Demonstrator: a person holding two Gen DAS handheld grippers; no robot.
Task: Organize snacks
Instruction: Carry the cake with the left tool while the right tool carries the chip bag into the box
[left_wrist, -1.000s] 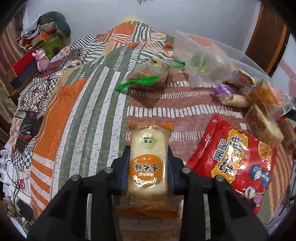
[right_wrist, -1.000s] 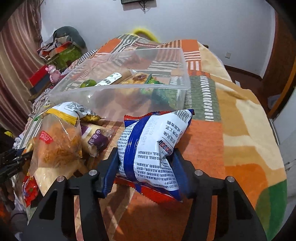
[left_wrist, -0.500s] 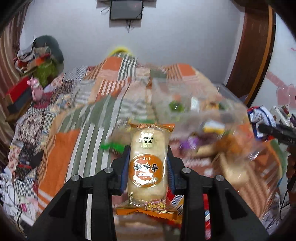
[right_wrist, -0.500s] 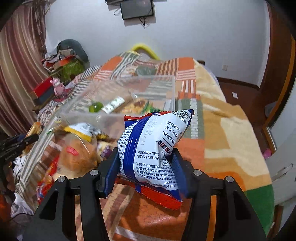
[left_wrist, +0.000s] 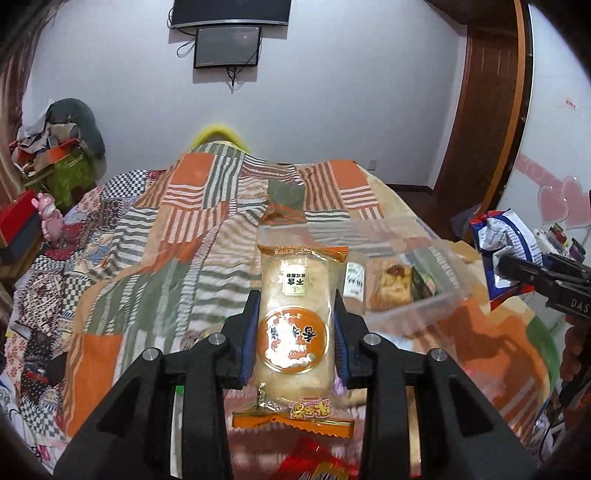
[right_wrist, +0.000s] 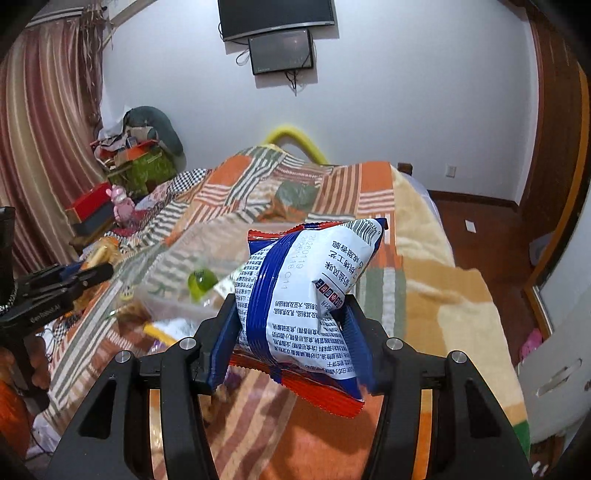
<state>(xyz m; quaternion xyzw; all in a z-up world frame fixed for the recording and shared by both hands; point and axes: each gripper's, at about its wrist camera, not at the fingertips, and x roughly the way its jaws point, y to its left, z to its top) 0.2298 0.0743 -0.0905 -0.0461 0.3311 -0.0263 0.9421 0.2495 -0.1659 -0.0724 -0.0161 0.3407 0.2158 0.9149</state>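
My left gripper (left_wrist: 295, 314) is shut on an orange-and-clear packet of pale cakes (left_wrist: 295, 325), held up above the bed. My right gripper (right_wrist: 291, 317) is shut on a blue, white and red snack bag (right_wrist: 306, 295), also lifted. A clear plastic bin (left_wrist: 417, 306) lies on the bed ahead, right of the left gripper, with snacks and a green round item (right_wrist: 201, 282) inside. In the left wrist view the right gripper (left_wrist: 532, 275) with its bag (left_wrist: 506, 240) shows at the right edge. In the right wrist view the left gripper (right_wrist: 70, 277) shows at the left.
A patchwork blanket (left_wrist: 184, 236) covers the bed. A red snack bag (left_wrist: 317, 465) lies below the left gripper. Loose snack packets (right_wrist: 166, 328) lie beside the bin. Clutter and boxes (left_wrist: 40, 177) stand at the left wall. A wooden door (left_wrist: 487, 110) is at the right.
Both grippers have risen and tilted up from the bed with their snacks; the wall and screens now show. The loose pile of snacks has dropped below the left wrist view.
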